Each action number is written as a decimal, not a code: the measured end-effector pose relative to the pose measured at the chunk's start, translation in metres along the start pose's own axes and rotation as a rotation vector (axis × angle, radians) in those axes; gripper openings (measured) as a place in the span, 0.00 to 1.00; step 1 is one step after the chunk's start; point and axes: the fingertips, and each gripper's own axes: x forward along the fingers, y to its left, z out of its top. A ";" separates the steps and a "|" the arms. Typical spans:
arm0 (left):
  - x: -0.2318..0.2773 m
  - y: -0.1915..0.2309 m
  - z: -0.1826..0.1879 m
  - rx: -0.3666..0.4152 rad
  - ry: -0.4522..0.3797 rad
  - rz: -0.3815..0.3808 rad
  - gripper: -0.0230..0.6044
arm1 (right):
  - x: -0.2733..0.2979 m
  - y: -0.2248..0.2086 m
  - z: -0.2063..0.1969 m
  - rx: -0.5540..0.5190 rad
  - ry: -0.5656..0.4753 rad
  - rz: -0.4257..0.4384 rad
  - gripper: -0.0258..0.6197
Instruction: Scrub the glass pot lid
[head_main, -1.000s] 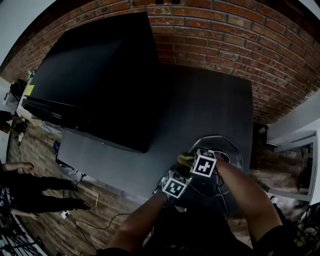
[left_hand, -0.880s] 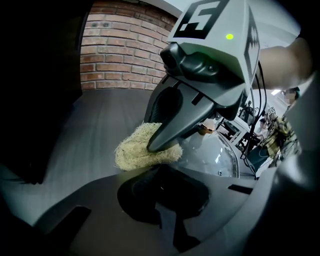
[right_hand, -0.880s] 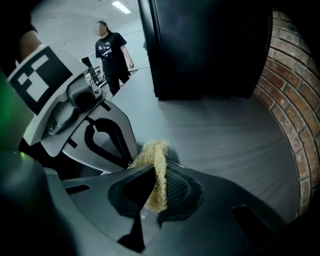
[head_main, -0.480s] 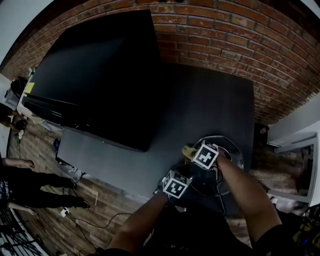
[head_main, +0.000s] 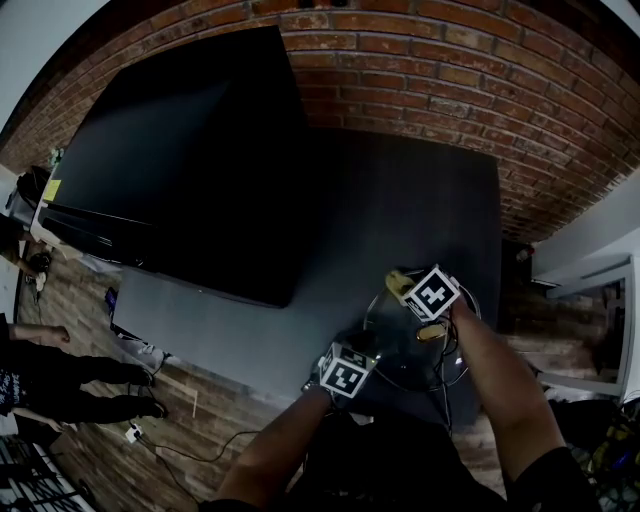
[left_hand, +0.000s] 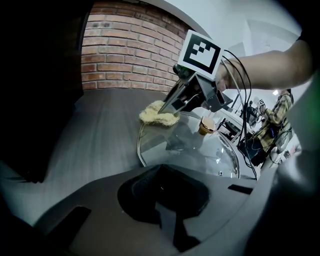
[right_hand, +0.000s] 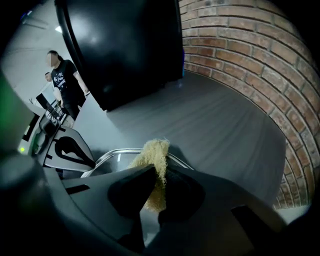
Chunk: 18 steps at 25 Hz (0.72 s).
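Note:
The glass pot lid (head_main: 405, 345) lies on the dark table (head_main: 400, 200), its brass knob (head_main: 432, 332) pointing up. My right gripper (head_main: 408, 287) is shut on a yellow fibrous scrubber (head_main: 399, 282), which presses on the lid's far rim. In the right gripper view the scrubber (right_hand: 151, 165) hangs between the shut jaws over the metal rim (right_hand: 112, 152). My left gripper (head_main: 362, 350) is at the lid's near edge. In the left gripper view its jaws are closed where the lid (left_hand: 200, 150) runs in under them; the knob (left_hand: 206, 125) and scrubber (left_hand: 157, 114) lie beyond.
A big black flat panel (head_main: 190, 150) covers the table's left half. A brick wall (head_main: 500, 90) runs behind the table. People stand on the wood floor at the left (head_main: 40, 380); one shows in the right gripper view (right_hand: 65, 82). Cables (left_hand: 242, 95) trail from the right gripper.
My right gripper has carried the scrubber from the lid's near-left part across to its far rim, uncovering the knob. The left gripper has stayed at the near edge.

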 end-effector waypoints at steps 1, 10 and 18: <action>0.000 0.000 0.000 0.001 0.000 0.002 0.09 | -0.003 -0.006 -0.004 0.025 -0.003 -0.009 0.12; -0.005 -0.001 0.007 -0.001 -0.012 -0.003 0.09 | -0.030 -0.054 -0.046 0.220 -0.027 -0.082 0.12; -0.003 -0.001 0.006 0.001 -0.015 -0.006 0.09 | -0.050 -0.076 -0.089 0.333 -0.032 -0.146 0.12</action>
